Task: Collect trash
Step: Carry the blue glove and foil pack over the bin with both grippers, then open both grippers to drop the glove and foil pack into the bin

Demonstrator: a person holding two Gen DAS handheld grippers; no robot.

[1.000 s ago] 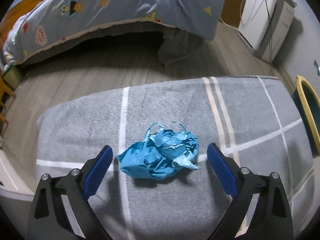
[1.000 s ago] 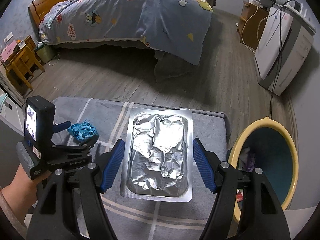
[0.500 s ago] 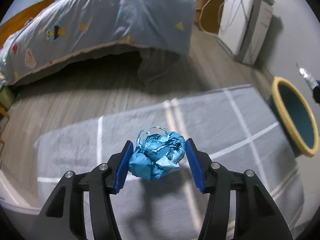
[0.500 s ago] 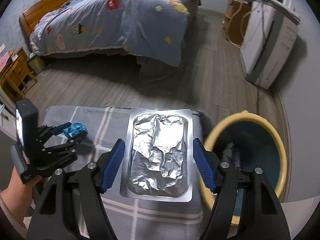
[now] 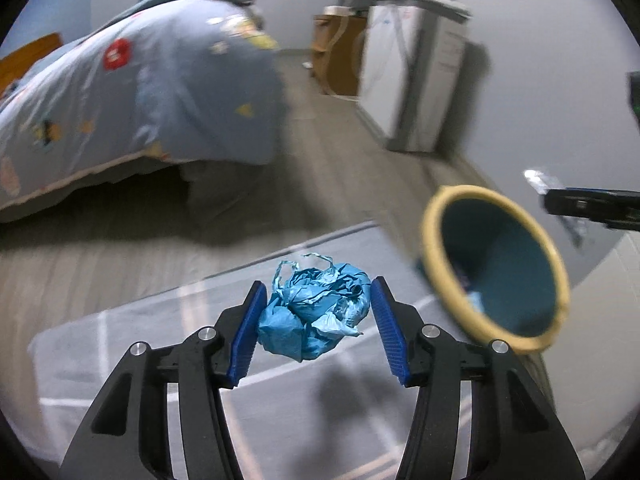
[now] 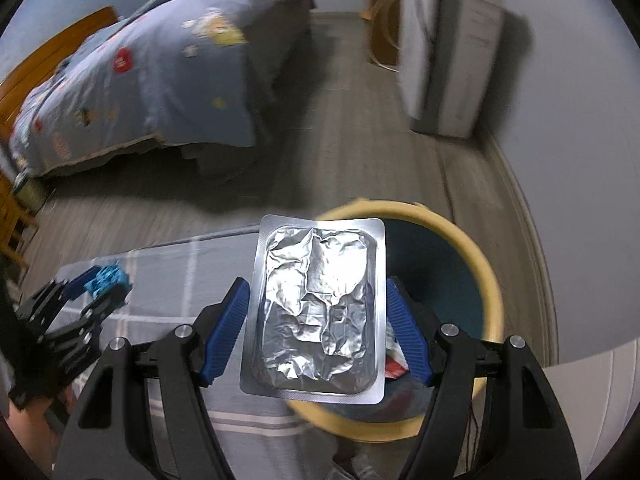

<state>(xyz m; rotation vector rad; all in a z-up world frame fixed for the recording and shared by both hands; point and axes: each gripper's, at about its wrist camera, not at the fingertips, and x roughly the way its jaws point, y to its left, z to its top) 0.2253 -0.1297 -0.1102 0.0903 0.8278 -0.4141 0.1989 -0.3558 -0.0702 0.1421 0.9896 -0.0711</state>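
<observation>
Motion blur smears the bed, cabinet and floor across the upper frame. The right gripper is cut off at the right edge. The foil pack hides part of the bin; its contents are unreadable.

The left tool has matt black plastic arms, shiny metal rivets and ribbed blue rubbery pads, and clamped between them is a thin, crinkled blue plastic bag with a faint sheen. The right tool is built alike and grips a silver foil pack, glossy and creased, with a flat sealed border. Behind the pack, the bin looks like smooth plastic, its rim pale yellow and matt, its inside dull teal. Left of the bin, the surface wears grey woven cloth with pale stripes. Beyond it the floor is matt grey wood-grain plank, and the bed carries soft printed cloth on an orange wooden frame
</observation>
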